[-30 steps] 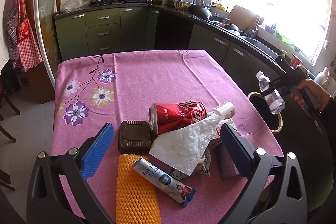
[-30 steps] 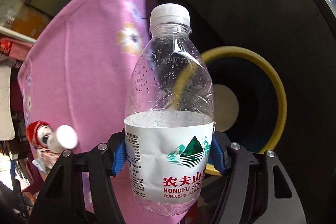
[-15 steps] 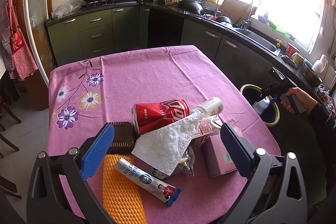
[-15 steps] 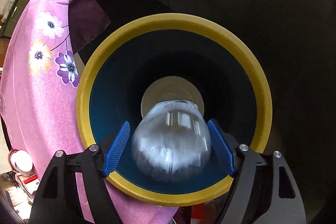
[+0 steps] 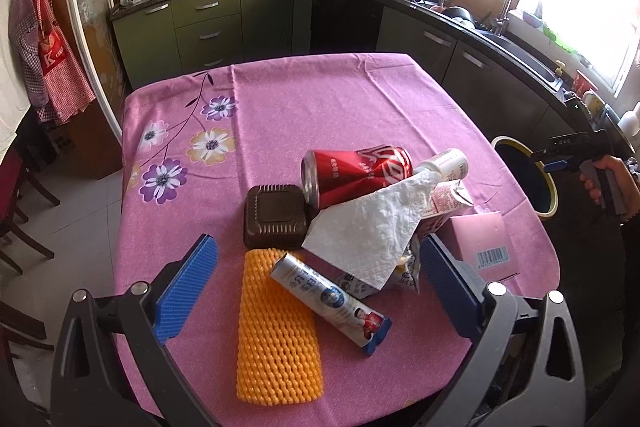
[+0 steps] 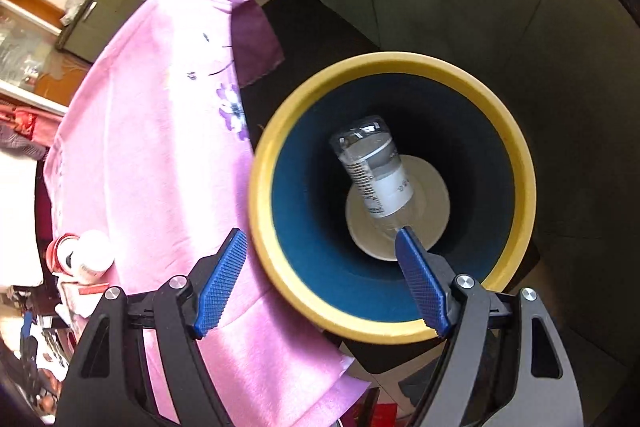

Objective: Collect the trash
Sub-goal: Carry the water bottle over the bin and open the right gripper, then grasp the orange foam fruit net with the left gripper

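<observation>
The water bottle (image 6: 374, 173) lies inside the yellow-rimmed blue bin (image 6: 516, 147), on its pale bottom. My right gripper (image 6: 320, 279) hangs open above the bin's near rim with nothing between its fingers; it also shows at the far right (image 5: 560, 163), held by a hand. My left gripper (image 5: 316, 283) is open above a trash pile on the pink cloth: a red can (image 5: 356, 171), a white tissue (image 5: 368, 231), a brown square lid (image 5: 276, 217), an orange foam net (image 5: 276, 327), a printed tube (image 5: 332, 301), a pink box (image 5: 482, 239) and a white bottle (image 5: 450, 163).
The table (image 5: 320, 99) with its flowered pink cloth stands in a kitchen. Dark green cabinets (image 5: 208, 27) and a counter with pans run behind and to the right. The bin (image 5: 548, 195) stands on the floor off the table's right edge. A chair (image 5: 16, 211) is at the left.
My right gripper let go of the water bottle, which dropped into the bin, and its jaws spread wider. The left gripper shifted slightly, the pile sliding left in view then back to the right.
</observation>
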